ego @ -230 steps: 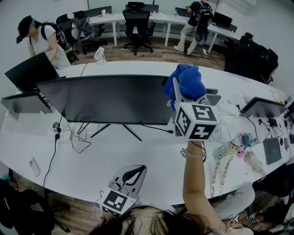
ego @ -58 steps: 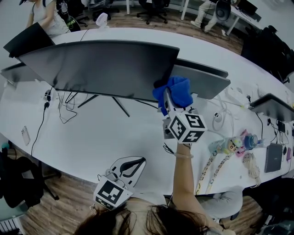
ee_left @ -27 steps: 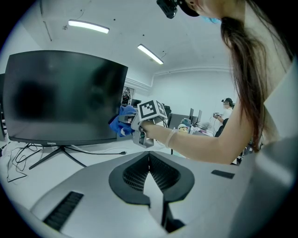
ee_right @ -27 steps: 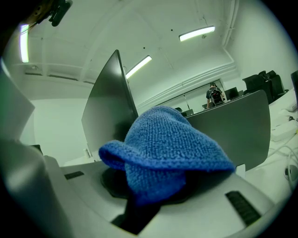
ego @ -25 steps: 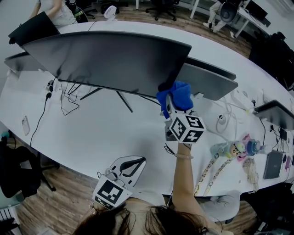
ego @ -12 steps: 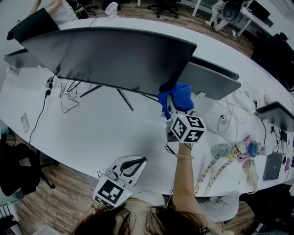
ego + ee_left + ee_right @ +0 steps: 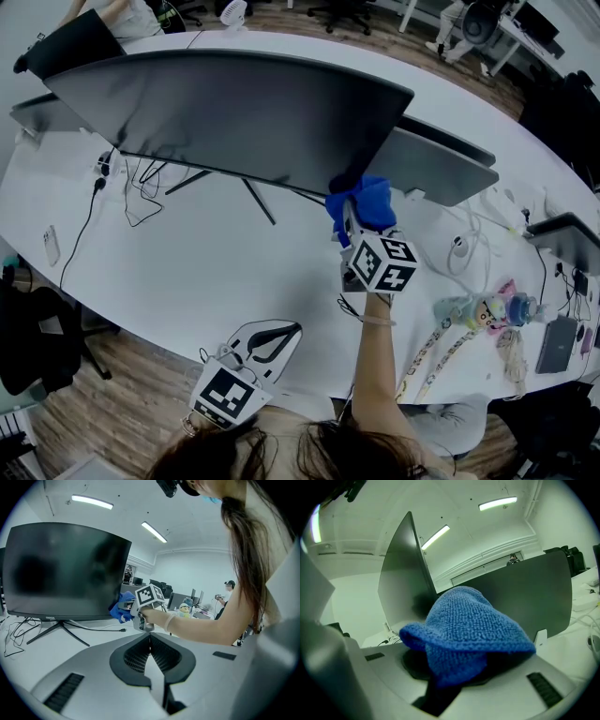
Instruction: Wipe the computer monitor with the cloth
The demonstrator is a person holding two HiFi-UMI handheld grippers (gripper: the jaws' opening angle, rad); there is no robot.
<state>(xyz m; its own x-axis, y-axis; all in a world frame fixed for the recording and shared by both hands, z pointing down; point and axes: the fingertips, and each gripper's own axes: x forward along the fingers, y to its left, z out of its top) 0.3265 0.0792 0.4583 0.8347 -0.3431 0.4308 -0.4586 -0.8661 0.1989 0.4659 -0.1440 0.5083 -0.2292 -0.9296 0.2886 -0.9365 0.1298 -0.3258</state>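
right gripper (image 7: 351, 217) is pinching the blue cloth (image 7: 368, 201) — bunched over its tips, against the monitor (image 7: 234, 112)'s lower corner; left gripper (image 7: 270, 336) pressed together.

white curved desk (image 7: 234, 272), wooden floor (image 7: 103, 412)

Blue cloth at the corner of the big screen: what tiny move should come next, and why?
Probably slide the right gripper leftward along the lower edge of the monitor. It is shut on the blue cloth, which sits at the screen's lower right corner, and nearly all of the dark panel stretches away to the left, so that is likely where wiping goes next.
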